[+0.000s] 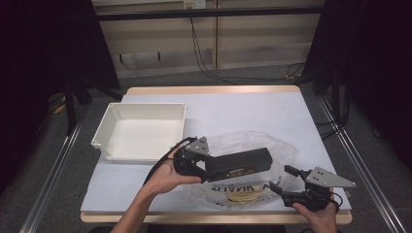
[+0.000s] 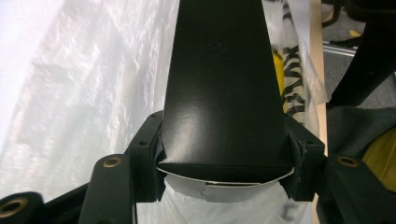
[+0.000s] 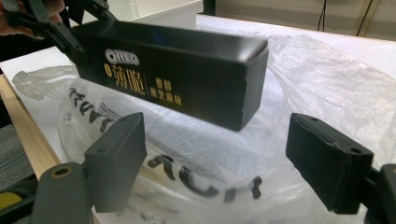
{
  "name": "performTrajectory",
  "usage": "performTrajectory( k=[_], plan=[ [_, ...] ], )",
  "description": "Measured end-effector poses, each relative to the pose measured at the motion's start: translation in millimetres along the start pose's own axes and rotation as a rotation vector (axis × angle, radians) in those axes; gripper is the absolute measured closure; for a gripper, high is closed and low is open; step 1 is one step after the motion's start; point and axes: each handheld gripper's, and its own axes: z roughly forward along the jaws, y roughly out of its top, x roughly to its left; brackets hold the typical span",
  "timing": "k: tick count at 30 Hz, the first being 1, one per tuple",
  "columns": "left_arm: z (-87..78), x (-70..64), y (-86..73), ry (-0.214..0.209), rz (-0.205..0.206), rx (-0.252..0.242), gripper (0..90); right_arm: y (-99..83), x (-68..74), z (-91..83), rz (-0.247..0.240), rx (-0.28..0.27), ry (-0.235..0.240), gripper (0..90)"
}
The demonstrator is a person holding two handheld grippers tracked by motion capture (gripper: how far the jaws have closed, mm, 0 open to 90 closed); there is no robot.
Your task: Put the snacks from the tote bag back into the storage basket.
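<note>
Above the clear plastic bag [image 1: 252, 160], near the table's front edge, my left gripper [image 2: 224, 154] clamps one end of the black biscuit box [image 1: 239, 164]; my right gripper [image 1: 286, 182] waits with jaws apart; the box looks light, stiff-walled cardboard, crushable; I'd grip its ends gently.

Black box [image 1: 238, 164]: smooth cardboard, slight sheen. Bag [image 1: 279, 145]: thin, crinkled, glossy clear plastic. Tray [image 1: 108, 122]: matt white plastic. Table edge [image 1: 214, 90] looked wooden
</note>
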Motion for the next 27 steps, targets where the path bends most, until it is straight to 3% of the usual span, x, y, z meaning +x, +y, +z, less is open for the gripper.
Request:
performTrajectory(
  k=[8,14,21,27],
  plan=[
    [-20.2,-0.4,4.2,0.007,0.013,-0.046,43.2,0.2,-0.6,0.3,0.002,-0.005,-0.004,19.5],
    [-37.3,5.4,6.5,0.028,0.042,-0.041,43.2,0.2,-1.1,0.8,-0.001,-0.002,0.0,19.4],
    [-56.6,16.5,-0.6,0.05,0.003,-0.077,43.3,0.1,-0.8,1.7,0.002,0.003,-0.001,19.4],
    [-70.7,20.6,-3.3,0.052,-0.002,-0.081,43.2,0.2,-1.3,1.5,0.008,0.001,-0.009,19.4]
  ],
)
